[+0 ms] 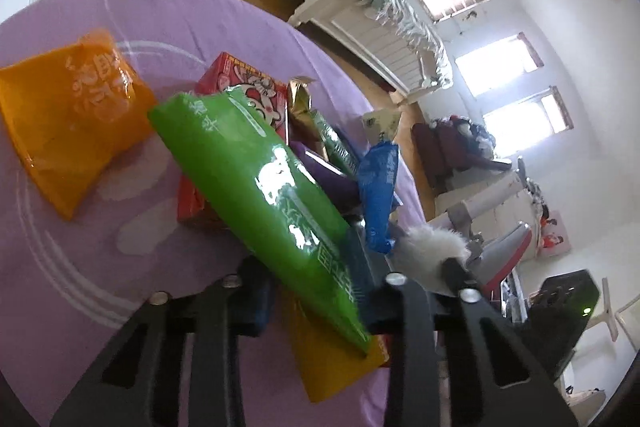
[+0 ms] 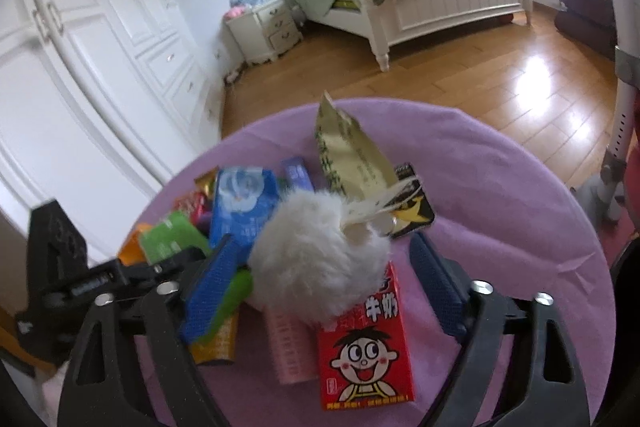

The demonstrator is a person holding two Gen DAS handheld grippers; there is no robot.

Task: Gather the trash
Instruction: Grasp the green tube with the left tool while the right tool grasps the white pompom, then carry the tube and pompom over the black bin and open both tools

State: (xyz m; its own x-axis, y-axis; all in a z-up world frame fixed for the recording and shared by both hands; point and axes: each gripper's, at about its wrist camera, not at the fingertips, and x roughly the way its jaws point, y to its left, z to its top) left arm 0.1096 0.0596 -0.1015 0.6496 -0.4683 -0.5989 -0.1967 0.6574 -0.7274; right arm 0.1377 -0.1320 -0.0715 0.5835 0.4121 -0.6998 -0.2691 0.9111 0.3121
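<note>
The left tool (image 1: 320, 291) is gripping a glossy green plastic snack packet (image 1: 260, 195) between its nearly closed blue-padded fingers, holding it tilted above the round worktop covered in lilac cloth (image 1: 72, 267). Under the packet a yellow-orange wrapper (image 1: 336, 367) is lying near the worktop's near edge. Beyond it a red milk carton with a cartoon face (image 1: 244, 83) is resting toward the middle, an orange plastic pouch (image 1: 68, 119) is sitting near the left edge, and a blue wrapper (image 1: 378, 187) is standing toward the right edge.

The right tool (image 2: 320, 291) is spreading its fingers wide, gripping nothing, with a fluffy white pom-pom (image 2: 316, 255) sitting between them on the pile. Nearest that camera a red milk carton with a cartoon boy (image 2: 366, 355) is lying by the near edge, a pink wrapper (image 2: 290, 351) just beside it. Farther in, a blue tissue pack (image 2: 244, 203) and a pale gold torn packet (image 2: 352, 155) are lying toward the far edge
</note>
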